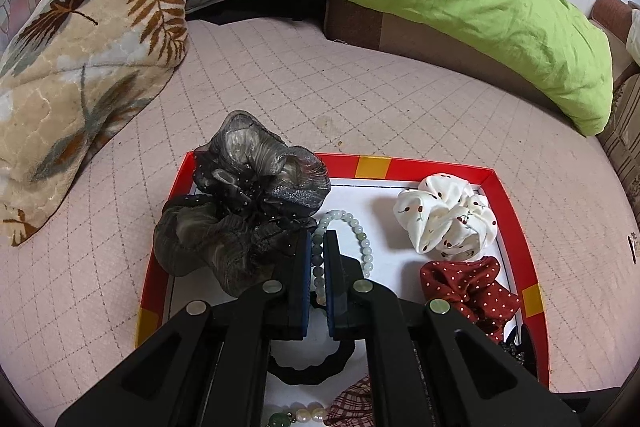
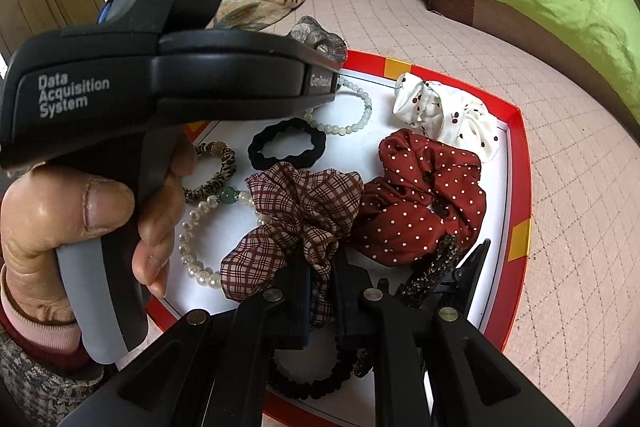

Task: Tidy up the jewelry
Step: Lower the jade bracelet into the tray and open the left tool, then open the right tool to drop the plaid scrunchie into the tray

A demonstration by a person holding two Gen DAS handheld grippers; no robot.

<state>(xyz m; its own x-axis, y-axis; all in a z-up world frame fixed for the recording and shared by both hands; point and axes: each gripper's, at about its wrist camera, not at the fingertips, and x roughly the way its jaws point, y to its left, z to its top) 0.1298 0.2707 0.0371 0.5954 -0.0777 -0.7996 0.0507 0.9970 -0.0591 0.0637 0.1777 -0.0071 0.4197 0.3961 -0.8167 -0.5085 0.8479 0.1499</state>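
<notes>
While the left gripper (image 1: 319, 247) pinches the bead bracelet (image 1: 362, 241) between narrow jaws, lift slowly, clear of the grey scrunchie (image 1: 240, 211) beside it.

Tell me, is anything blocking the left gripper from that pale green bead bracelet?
Nothing visible. The left gripper already has its fingers closed around one side of the bead bracelet in the red tray. The grey scrunchie lies just beside it on the left, crowding but not blocking.
</notes>
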